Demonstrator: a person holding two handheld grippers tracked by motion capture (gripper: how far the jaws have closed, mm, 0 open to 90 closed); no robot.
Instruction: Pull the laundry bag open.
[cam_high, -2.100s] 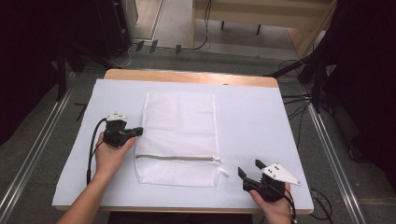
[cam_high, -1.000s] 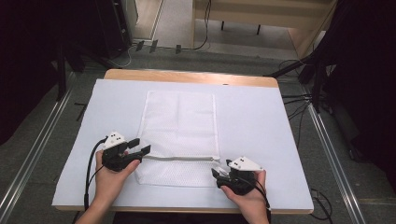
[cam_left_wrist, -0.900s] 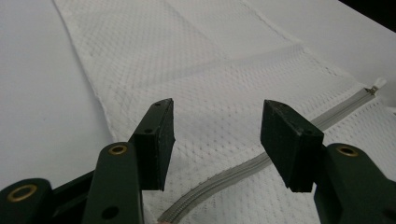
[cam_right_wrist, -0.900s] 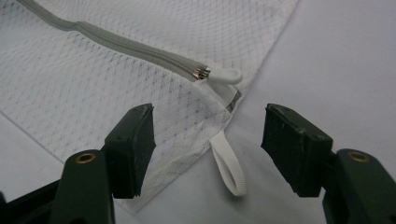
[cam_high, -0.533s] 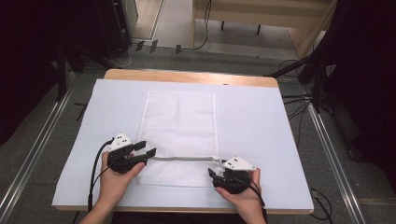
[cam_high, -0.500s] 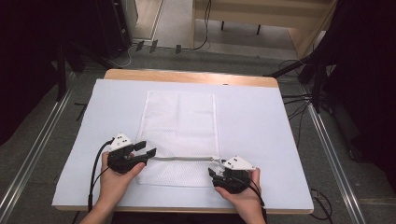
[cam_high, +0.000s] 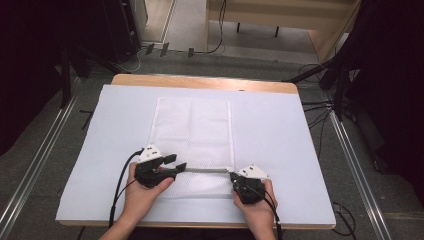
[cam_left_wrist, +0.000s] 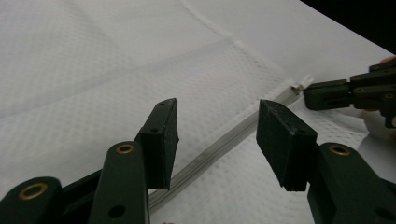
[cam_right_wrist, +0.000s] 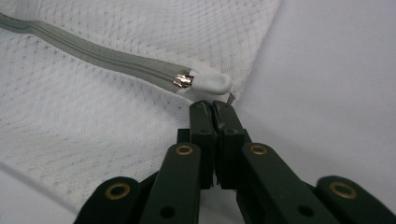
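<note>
A white mesh bag (cam_high: 192, 125) lies flat on the table, its grey zipper (cam_high: 207, 170) running across the near end. My left gripper (cam_high: 176, 162) is open at the zipper's left end; in the left gripper view its jaws straddle the zipper (cam_left_wrist: 224, 140) a little above the mesh. My right gripper (cam_high: 233, 175) is shut at the zipper's right end. In the right gripper view its tips (cam_right_wrist: 215, 106) touch the white pull tab (cam_right_wrist: 211, 83) beside the metal slider (cam_right_wrist: 183, 80). I cannot tell whether anything is pinched between them.
A pale cover (cam_high: 280, 130) is spread over the wooden table (cam_high: 200, 81). Black stands and cables (cam_high: 330, 107) sit on the floor to the right and behind. The near table edge lies just below both hands.
Both hands came in toward the zipper: the left gripper moved nearer and rightward to its left end, and the right gripper moved left to the pull tab. Little has shifted in the last half second.
</note>
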